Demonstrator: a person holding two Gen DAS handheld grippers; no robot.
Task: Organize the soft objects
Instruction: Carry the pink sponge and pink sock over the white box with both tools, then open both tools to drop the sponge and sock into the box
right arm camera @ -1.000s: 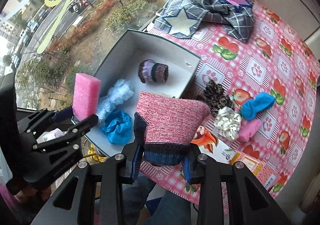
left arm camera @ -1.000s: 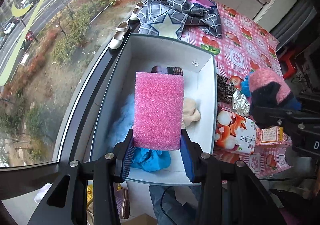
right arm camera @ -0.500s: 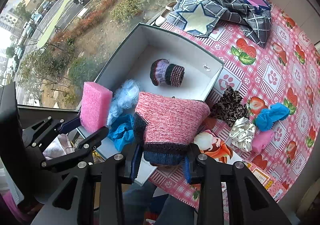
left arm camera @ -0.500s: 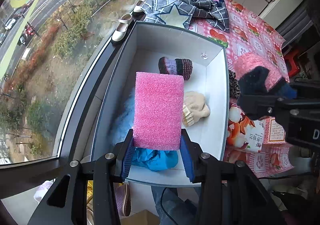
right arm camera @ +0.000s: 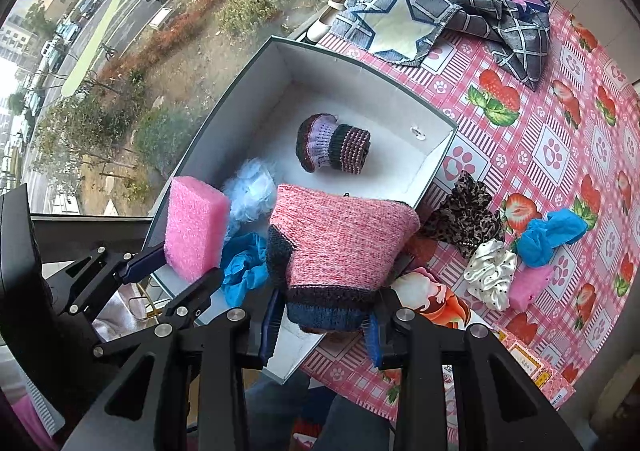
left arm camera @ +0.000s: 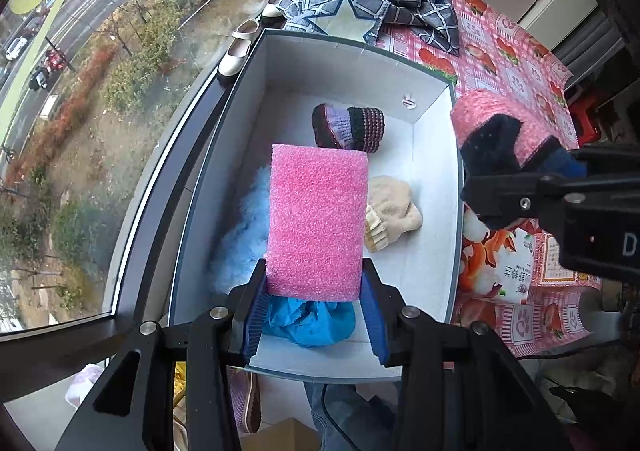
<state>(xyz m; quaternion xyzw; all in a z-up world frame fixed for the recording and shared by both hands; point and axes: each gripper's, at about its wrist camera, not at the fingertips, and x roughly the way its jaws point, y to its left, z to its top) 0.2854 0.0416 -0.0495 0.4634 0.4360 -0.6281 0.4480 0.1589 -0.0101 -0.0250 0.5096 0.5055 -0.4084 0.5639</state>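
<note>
My left gripper (left arm camera: 314, 291) is shut on a pink foam sponge (left arm camera: 318, 219), which hangs upright over the near half of the white open box (left arm camera: 434, 171). My right gripper (right arm camera: 320, 323) is shut on a pink knit hat (right arm camera: 340, 235) by its dark blue brim, above the box's near right wall. Inside the box lie a purple striped knit piece (right arm camera: 332, 147), a beige knit item (left arm camera: 390, 211), a pale blue fluffy thing (left arm camera: 240, 227) and a crumpled blue cloth (left arm camera: 312, 321). The hat hides the beige item in the right wrist view.
On the strawberry tablecloth (right arm camera: 552, 147) right of the box lie a leopard scrunchie (right arm camera: 464, 215), a white dotted scrunchie (right arm camera: 490, 275), a blue cloth (right arm camera: 550, 235) and a pink piece (right arm camera: 528, 287). A plaid garment (right arm camera: 460, 3) lies beyond the box. A window borders the box's left side.
Both grippers have sunk toward the box, which looks larger. The right gripper with the hat has shifted over the box's near right wall. Neither grip has changed.
</note>
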